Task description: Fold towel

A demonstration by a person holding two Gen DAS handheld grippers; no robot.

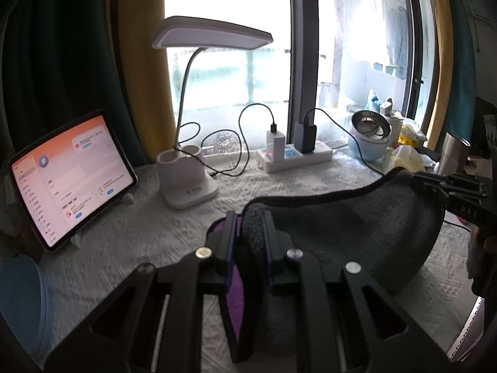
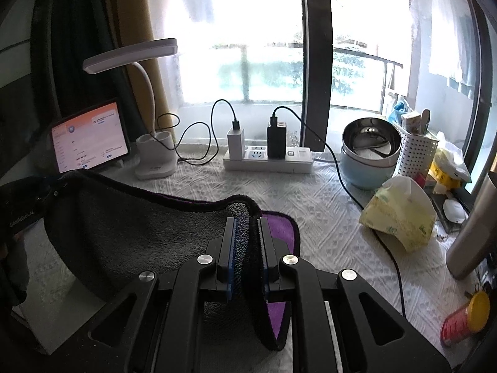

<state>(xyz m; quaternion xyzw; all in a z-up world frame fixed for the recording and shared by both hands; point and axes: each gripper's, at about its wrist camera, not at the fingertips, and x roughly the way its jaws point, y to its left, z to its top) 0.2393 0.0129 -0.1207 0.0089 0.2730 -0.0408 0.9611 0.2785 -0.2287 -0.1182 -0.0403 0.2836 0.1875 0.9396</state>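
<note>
Left wrist view is showing the left tool and the right tool each pinching a top corner of the soft, limp grey towel, sagging between them above the bench middle.

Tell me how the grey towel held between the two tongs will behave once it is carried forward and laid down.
The towel is probably floppy: its top edge sags between the left tongs and the right tongs. Its thick pile suggests it will grip rather than slip. It may drag on the textured table cover and bunch.
</note>
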